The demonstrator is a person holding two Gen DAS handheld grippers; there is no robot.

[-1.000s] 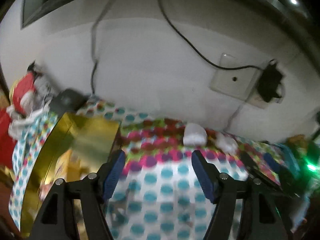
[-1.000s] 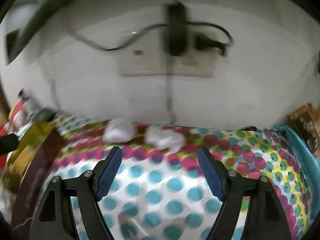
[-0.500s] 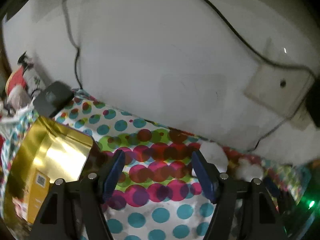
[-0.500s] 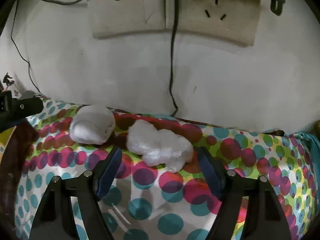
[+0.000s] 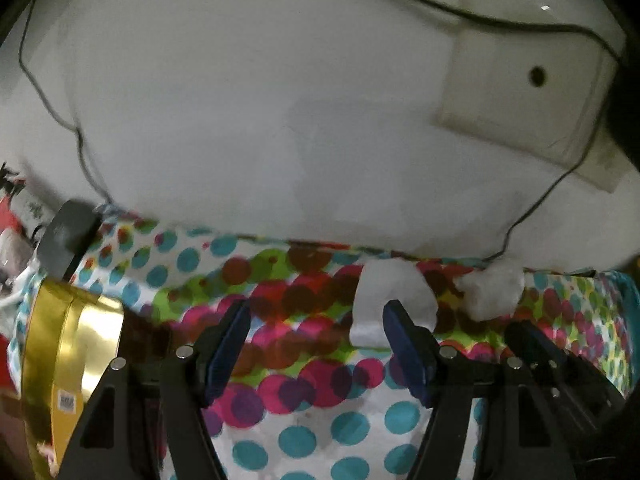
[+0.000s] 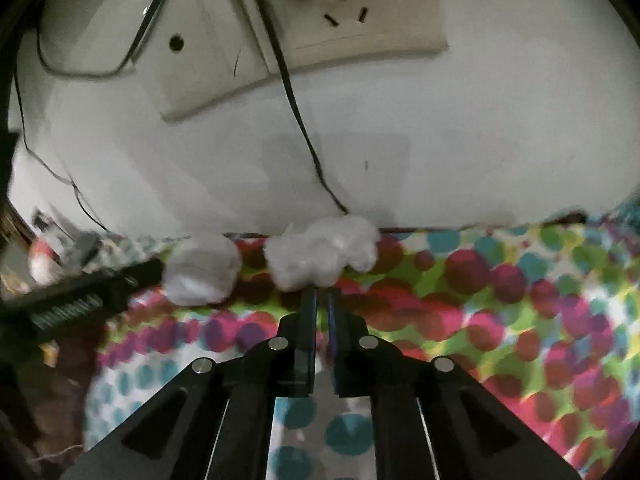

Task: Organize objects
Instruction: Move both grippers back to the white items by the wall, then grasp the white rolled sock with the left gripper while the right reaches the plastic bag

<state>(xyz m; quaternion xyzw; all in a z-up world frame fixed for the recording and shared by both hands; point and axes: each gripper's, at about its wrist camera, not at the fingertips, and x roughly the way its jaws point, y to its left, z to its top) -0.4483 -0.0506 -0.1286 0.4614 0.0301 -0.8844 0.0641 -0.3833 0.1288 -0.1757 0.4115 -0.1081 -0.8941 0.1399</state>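
I am looking along my two claws at a counter [image 5: 308,432] with a dotted cloth on it, pushed up to a white wall [image 5: 248,92].

My left claw [image 5: 316,344] is spread wide. Nothing is between its blue pads [image 5: 230,344]. A smooth white packet [image 5: 390,300] lies just past the tip of its right finger, and that finger hides a bit of it. I cannot tell if they touch.

My right claw [image 6: 322,300] is pressed together. Its jaws have just been closing, and only a thin gap is left. The tips sit right at the near edge of a fluffy white lump [image 6: 324,254], maybe cotton. I cannot tell if they pinch a bit of it or only touch it.

Both white things lie at the far edge of the counter, close to the wall. In the right view the packet [image 6: 202,274] is just left of the fluffy lump. In the left view the fluffy lump [image 5: 494,294] is to the right of the packet.

A shiny gold box [image 5: 64,364] is on the left side of the counter. A dark flat thing [image 5: 68,238] lies beyond it. A wall socket plate [image 6: 348,20] is up on the wall, and a black cord [image 6: 298,120] hangs down from it to the counter.
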